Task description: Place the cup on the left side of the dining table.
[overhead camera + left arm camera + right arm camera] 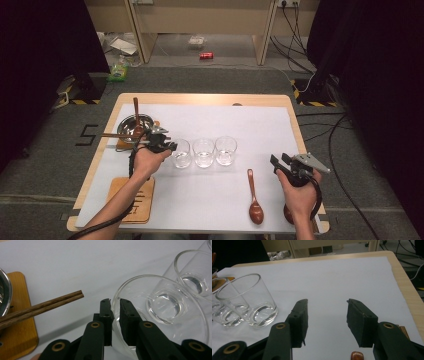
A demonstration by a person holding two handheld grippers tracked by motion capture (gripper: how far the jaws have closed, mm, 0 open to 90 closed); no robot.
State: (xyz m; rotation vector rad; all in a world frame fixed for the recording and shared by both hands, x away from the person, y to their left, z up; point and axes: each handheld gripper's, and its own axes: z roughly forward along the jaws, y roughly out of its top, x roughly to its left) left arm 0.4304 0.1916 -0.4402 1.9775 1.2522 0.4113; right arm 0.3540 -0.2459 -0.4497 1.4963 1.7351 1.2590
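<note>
Breakage is the biggest risk: the left claw (115, 301) has pinched the thin rim of the leftmost glass (160, 315), one jaw inside and one outside, and a lift from so narrow a hold could let the glass swing, slip free, or knock the glass beside it, since the three stand nearly touching in a row mid-counter (150, 100). Next comes the pair of chopsticks (42, 308) lying across the metal bowl (132, 125) just beside that claw; a careless swing might sweep them off. The right claw (327, 322) hangs open and idle over bare white paper, well apart from the glasses. Counted: three glasses, two wooden boards, two chopsticks, one bowl, and three spoons, though the third, at the counter edge behind the right hand, is mostly hidden.
</note>
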